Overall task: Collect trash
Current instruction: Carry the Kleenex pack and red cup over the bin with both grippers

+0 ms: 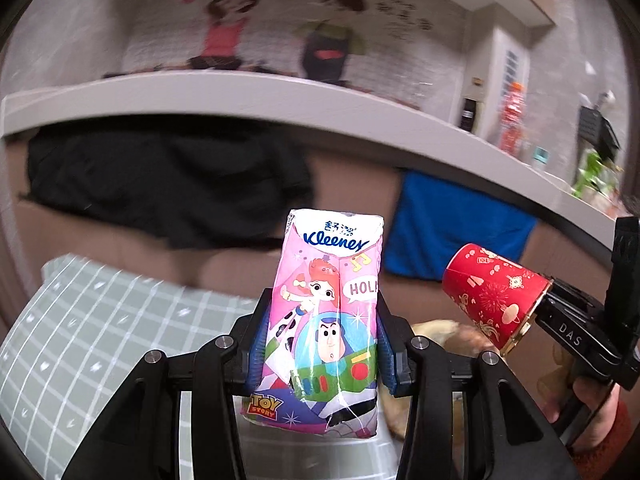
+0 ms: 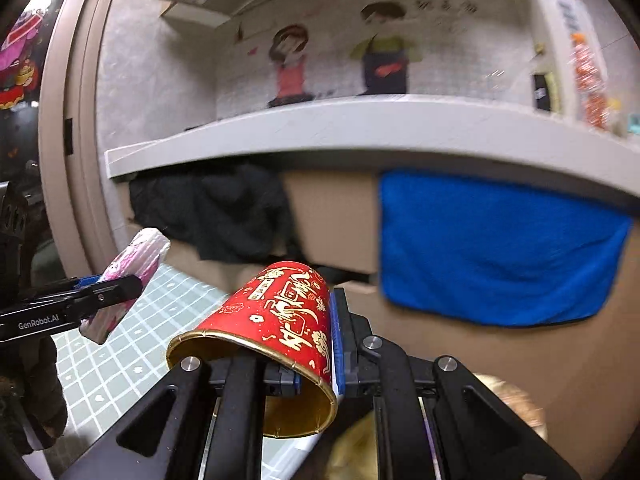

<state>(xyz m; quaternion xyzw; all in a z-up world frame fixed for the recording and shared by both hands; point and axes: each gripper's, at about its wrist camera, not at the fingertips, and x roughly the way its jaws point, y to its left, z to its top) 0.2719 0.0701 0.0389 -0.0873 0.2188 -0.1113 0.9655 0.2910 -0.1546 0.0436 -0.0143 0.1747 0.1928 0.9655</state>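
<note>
**both claws loaded: tissue pack on the left, paper cup on the right**

the left wrist view shows the printed face of the kleenex tissue pack (image 1: 326, 320): pink wrap, cartoon figures, brand name at the far end. the left gripper (image 1: 322, 340) clamps it across its width with a blue pad on each side, jaws about half apart. the pack's long axis runs forward along the fingers, its far end up and away from the camera. the right wrist view shows the same pack (image 2: 132, 268) only edge-on at the left border, tilted, its crimped end highest.

the right wrist view looks partly into the red paper cup (image 2: 276, 320): gold lining, gold rim. the right gripper (image 2: 316, 356) pinches the cup's wall near the rim, one finger inside the mouth, one outside, jaws nearly together. the cup lies tipped over, mouth toward the camera and down-left, closed base pointing away. from the left wrist view the cup (image 1: 494, 292) shows its outer side only, base toward upper left.

both are held in the air above a green checked cloth (image 1: 100, 320), before a blue towel (image 2: 496, 248) hanging under a pale counter (image 2: 320, 128).
</note>
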